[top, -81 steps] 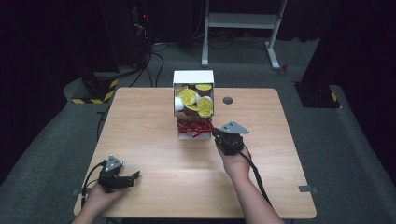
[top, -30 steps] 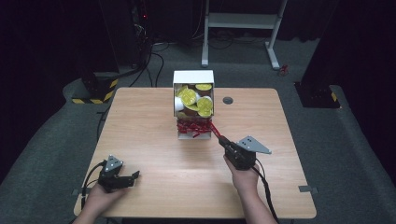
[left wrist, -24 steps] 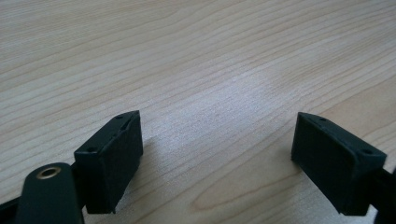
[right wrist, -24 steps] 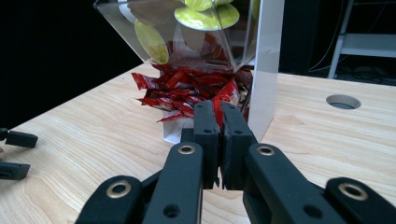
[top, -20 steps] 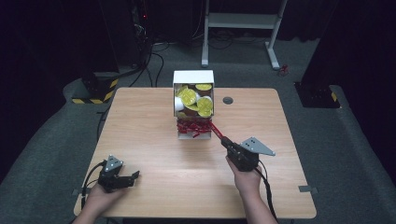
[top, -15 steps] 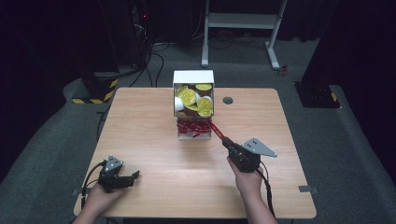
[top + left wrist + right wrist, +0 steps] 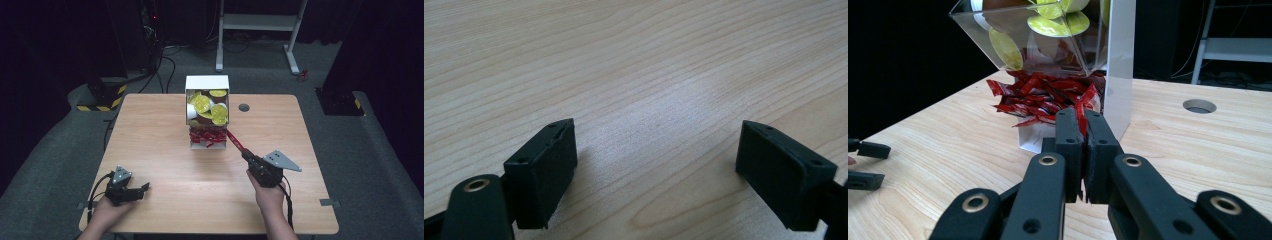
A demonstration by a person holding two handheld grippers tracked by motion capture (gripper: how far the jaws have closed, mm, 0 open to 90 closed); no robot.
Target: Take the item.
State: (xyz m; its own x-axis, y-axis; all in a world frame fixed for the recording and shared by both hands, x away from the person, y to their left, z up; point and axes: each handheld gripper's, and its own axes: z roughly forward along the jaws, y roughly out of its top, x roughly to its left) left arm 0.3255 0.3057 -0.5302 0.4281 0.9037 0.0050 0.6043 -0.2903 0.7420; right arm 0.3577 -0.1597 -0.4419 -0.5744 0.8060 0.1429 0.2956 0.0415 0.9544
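Note:
A white dispenser point(image 7: 207, 85) stands at the table's far middle. Its clear upper bin point(image 7: 998, 45) holds yellow-lidded cups point(image 7: 201, 102) point(image 7: 1058, 22), and a pile of red packets point(image 7: 206, 136) point(image 7: 1043, 97) lies in its lower tray. My right gripper point(image 7: 247, 154) point(image 7: 1083, 120) is off the tray's right front corner, shut on one red packet point(image 7: 235, 141) point(image 7: 1080, 114) that pokes out beyond the pads toward the tray. My left gripper point(image 7: 142, 188) point(image 7: 656, 150) rests at the table's front left, open over bare wood, holding nothing.
A round cable hole point(image 7: 244, 107) point(image 7: 1199, 106) sits in the tabletop right of the dispenser. Behind the table, a white stand point(image 7: 260, 22) and cables point(image 7: 165, 60) are on the floor. A yellow-and-black striped base point(image 7: 102, 97) lies off the table's far left corner.
My right gripper has drawn back from the dispenser's tray toward the front right, carrying the red packet. Over the last second it drifted only slightly. The left gripper has stayed put.

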